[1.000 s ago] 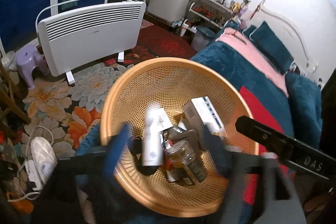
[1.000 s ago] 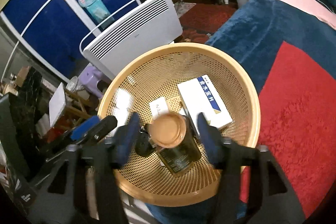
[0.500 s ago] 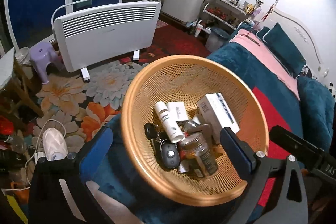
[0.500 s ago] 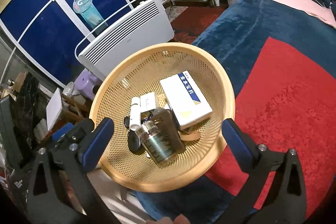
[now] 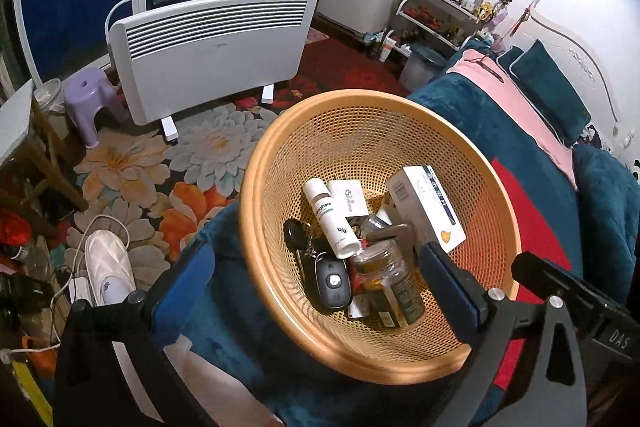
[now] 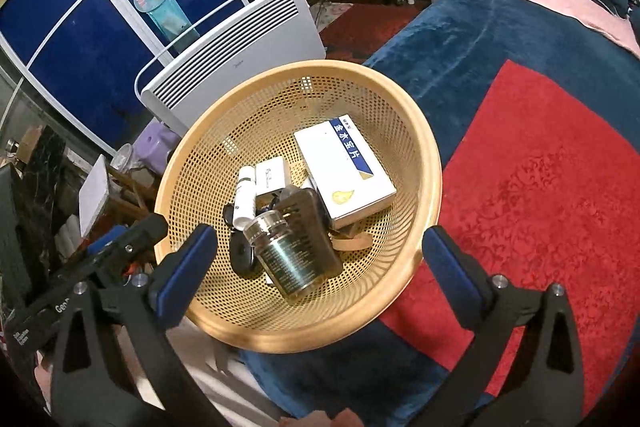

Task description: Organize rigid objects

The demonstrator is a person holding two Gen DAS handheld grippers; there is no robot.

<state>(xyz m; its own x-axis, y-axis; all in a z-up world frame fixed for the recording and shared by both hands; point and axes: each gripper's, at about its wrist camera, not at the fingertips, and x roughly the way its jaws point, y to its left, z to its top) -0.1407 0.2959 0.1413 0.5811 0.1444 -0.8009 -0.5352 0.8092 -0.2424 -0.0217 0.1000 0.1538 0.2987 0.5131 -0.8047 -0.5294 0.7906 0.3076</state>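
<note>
A second ago both grippers were narrow around items in the basket (image 5: 256,187). Now the left gripper (image 5: 316,279) and right gripper (image 6: 320,259) gape wide, apparently released; the jar (image 6: 292,259) lies toward 6 o'clock.

left hand-held gripper (image 5: 316,279) stands wide apart above the orange mesh basket (image 5: 340,131), gripping nothing. basket rests on a blue bed cover (image 5: 460,115) and contains a white tube (image 5: 330,217), a white box (image 5: 426,205), a glass jar (image 5: 390,283), a dark key fob (image 5: 332,283). white heater (image 5: 208,47) stands on floral rug (image 5: 132,163).
</note>
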